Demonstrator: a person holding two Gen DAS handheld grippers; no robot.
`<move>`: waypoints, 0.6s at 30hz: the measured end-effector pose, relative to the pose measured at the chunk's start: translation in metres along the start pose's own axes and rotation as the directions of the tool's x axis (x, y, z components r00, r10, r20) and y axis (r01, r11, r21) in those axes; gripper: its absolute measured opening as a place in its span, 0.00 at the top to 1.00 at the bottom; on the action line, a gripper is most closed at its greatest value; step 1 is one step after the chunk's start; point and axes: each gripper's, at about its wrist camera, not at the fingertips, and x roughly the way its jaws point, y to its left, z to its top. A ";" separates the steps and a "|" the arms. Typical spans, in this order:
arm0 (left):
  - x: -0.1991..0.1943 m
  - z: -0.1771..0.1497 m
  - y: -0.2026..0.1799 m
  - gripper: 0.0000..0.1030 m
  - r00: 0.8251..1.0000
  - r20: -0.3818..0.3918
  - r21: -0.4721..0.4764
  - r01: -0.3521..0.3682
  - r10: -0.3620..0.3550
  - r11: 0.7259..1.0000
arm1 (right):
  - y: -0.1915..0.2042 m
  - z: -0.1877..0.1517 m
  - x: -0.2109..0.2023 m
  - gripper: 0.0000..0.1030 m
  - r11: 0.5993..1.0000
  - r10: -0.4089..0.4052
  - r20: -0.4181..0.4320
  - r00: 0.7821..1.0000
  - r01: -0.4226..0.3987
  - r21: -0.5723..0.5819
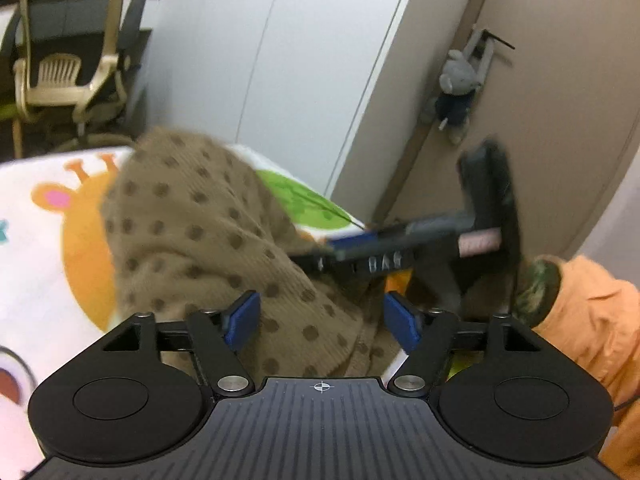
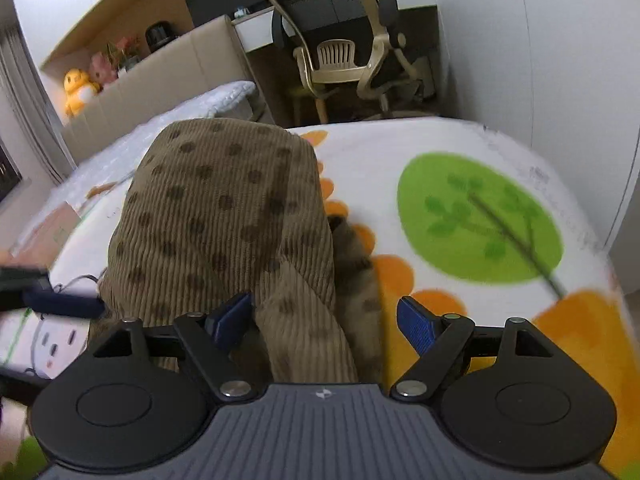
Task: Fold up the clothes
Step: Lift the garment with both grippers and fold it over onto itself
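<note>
A brown corduroy garment with dark polka dots (image 1: 208, 236) lies bunched on a cartoon-print blanket (image 1: 36, 264). It also shows in the right wrist view (image 2: 228, 216) on the blanket (image 2: 480, 216). My left gripper (image 1: 322, 322) is open, its blue pads either side of the garment's near edge. My right gripper (image 2: 324, 326) is open over a fold of the garment. The right gripper appears blurred in the left wrist view (image 1: 404, 248), close to the garment's far side. The left gripper's blue fingers (image 2: 60, 304) show at the left edge of the right wrist view.
An office chair (image 2: 348, 40) stands beyond the bed's far end, also in the left wrist view (image 1: 68, 52). White wardrobe doors (image 1: 280, 60) and a beige door with a hanging grey plush toy (image 1: 460, 88) stand behind. An orange sleeve (image 1: 592, 320) is at right. Plush toys (image 2: 80, 88) sit on the headboard.
</note>
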 end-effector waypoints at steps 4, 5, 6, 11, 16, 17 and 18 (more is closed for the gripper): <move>-0.018 0.023 0.030 0.18 0.991 0.105 -0.108 -0.072 0.084 0.991 | -0.002 -0.002 -0.007 0.22 0.999 0.042 0.031 0.999 -0.042 0.005; -0.018 0.026 0.042 0.19 0.987 0.124 -0.167 -0.078 0.100 0.983 | -0.005 0.000 -0.010 0.22 0.998 0.060 0.045 0.997 -0.061 0.006; -0.017 0.028 0.053 0.22 0.984 0.137 -0.222 -0.079 0.111 0.972 | -0.007 0.001 -0.012 0.22 0.997 0.079 0.059 0.995 -0.079 0.007; -0.001 0.013 0.090 0.39 0.985 0.111 -0.362 -0.086 0.135 0.928 | -0.032 0.021 -0.017 0.22 0.970 0.195 0.127 0.973 -0.210 0.122; 0.006 0.008 0.105 0.43 0.987 0.102 -0.391 -0.073 0.122 0.918 | -0.051 0.053 0.028 0.17 0.894 0.367 0.093 0.926 -0.379 0.241; 0.006 0.009 0.107 0.45 0.987 0.108 -0.390 -0.071 0.122 0.918 | -0.051 0.057 0.042 0.17 0.873 0.405 0.069 0.912 -0.408 0.269; 0.006 0.011 0.108 0.45 0.986 0.113 -0.389 -0.071 0.124 0.919 | -0.048 0.059 0.057 0.17 0.859 0.432 0.037 0.901 -0.424 0.288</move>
